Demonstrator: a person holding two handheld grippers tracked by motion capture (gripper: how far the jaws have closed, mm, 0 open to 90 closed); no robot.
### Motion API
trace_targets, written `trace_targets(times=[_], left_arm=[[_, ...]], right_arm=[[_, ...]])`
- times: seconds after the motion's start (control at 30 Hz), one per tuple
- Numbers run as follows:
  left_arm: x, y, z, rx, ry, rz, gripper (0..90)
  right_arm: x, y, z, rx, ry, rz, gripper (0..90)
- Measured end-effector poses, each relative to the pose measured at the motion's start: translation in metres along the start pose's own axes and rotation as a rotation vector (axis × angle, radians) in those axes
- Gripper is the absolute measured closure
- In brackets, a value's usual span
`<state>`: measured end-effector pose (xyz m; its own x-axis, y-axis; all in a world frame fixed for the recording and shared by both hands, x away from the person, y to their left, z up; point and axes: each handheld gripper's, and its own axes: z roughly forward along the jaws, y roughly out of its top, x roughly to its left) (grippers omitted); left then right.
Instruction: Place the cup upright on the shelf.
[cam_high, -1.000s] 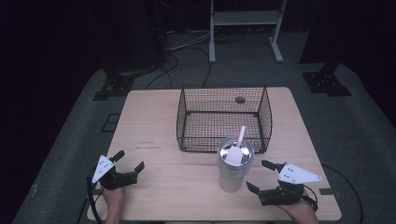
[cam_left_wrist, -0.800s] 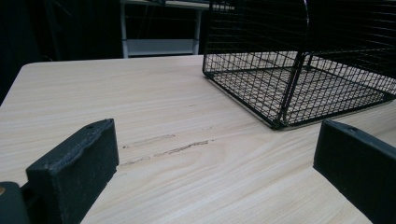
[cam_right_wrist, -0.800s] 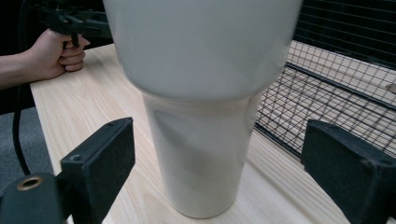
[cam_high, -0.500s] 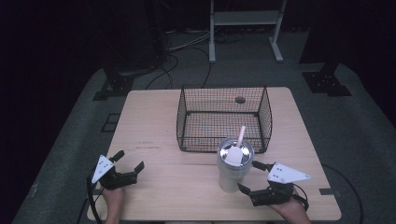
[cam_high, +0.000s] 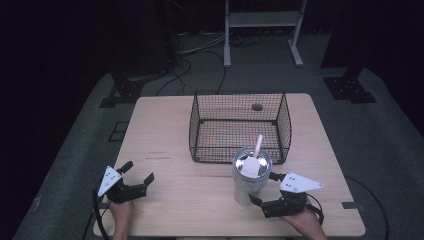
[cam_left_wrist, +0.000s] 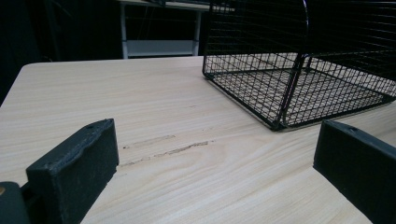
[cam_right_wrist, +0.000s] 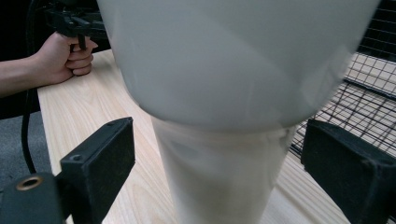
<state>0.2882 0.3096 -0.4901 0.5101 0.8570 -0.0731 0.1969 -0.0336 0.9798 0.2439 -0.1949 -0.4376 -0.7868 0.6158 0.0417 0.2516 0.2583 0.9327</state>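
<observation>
While tumbler (cam_high: 251, 175) fronts wire basket (cam_high: 239, 126), right gripper (cam_high: 264, 192) jaws flank it (wide); left gripper (cam_high: 136, 173) wide.

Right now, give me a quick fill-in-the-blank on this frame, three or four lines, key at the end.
1. The tumbler stands on the table just in front of the wire ____.
2. A pale ____ sticks up from the tumbler's lid.
3. The right gripper has its jaws ____ on either side of the tumbler.
4. The left gripper, jaws open, holds ____.

Missing words: basket; straw; open; nothing
</observation>
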Motion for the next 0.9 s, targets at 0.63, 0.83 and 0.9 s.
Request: trace_targets(times=[0.63, 0.83, 0.9], left_arm=[[0.0, 0.0, 0.0, -0.003, 0.001, -0.003, 0.0], [0.0, 0.0, 0.0, -0.002, 0.002, -0.003, 0.0], [0.0, 0.0, 0.0, -0.003, 0.002, -0.003, 0.0]], right_arm=[[0.001, -0.003, 0.024, -0.041, -0.033, 0.022, 8.4], [0.002, -0.004, 0.029, -0.072, -0.043, 0.023, 7.7], [0.002, -0.005, 0.031, -0.076, -0.045, 0.024, 7.4]])
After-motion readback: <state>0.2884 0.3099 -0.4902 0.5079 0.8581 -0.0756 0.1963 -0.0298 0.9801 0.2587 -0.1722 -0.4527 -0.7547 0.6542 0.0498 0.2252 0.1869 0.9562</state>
